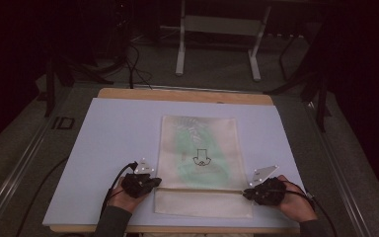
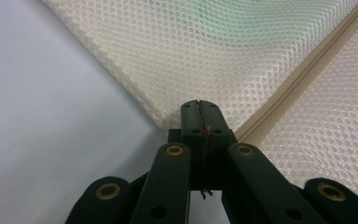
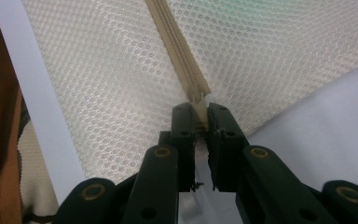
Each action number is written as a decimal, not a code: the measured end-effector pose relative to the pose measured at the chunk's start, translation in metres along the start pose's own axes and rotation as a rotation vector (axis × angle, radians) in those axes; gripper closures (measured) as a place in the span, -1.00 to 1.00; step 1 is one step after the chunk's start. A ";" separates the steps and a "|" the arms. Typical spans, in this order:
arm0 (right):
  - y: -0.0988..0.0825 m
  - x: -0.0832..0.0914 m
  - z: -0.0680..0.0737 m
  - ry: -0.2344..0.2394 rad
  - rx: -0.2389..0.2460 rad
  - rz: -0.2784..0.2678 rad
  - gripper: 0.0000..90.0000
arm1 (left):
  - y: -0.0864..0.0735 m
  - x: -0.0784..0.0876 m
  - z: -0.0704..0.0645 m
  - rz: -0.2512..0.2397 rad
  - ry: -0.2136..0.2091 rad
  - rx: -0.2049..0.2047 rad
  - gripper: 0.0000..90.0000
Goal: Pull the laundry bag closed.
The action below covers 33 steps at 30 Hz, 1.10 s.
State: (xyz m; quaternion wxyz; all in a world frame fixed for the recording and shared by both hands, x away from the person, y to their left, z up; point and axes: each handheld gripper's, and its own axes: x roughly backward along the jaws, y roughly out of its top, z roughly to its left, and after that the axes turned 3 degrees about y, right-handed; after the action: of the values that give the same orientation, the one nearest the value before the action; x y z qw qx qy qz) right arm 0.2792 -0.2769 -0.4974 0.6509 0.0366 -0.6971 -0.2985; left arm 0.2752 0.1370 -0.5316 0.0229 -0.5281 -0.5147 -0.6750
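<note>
mesh bag (image 1: 197,148), pale board (image 1: 113,148), dark room

Mesh bag (image 1: 197,148) on board (image 1: 103,148), mid; L claw (image 1: 154,182) & R claw (image 1: 246,193) at its sides.

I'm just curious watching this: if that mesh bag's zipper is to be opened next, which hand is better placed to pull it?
Probably the right gripper: its jaws pinch the zipper end of the mesh bag. The left gripper clamps the bag's edge beside it, suited to anchoring.

Dim room, grey floor (image 1: 217,69), white desk legs (image 1: 180,54), dark surroundings
</note>
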 end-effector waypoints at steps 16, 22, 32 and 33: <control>-0.005 0.002 -0.001 -0.004 -0.030 -0.028 0.79 | 0.000 0.000 0.002 -0.004 -0.014 0.009 0.97; -0.006 0.007 -0.003 -0.013 -0.047 -0.085 0.55 | 0.000 0.001 0.003 -0.004 -0.021 0.016 0.96; -0.008 0.011 -0.010 -0.065 -0.116 -0.156 0.14 | -0.001 0.006 0.003 -0.019 -0.008 0.002 0.94; -0.008 0.012 -0.011 -0.072 -0.126 -0.163 0.12 | -0.001 0.006 0.004 -0.023 -0.006 0.002 0.94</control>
State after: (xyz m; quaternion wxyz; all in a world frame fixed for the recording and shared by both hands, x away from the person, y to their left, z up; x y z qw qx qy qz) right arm 0.2851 -0.2931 -0.4914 0.6002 0.0414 -0.6944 -0.3948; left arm 0.2745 0.1432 -0.5276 0.0142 -0.5243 -0.5215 -0.6730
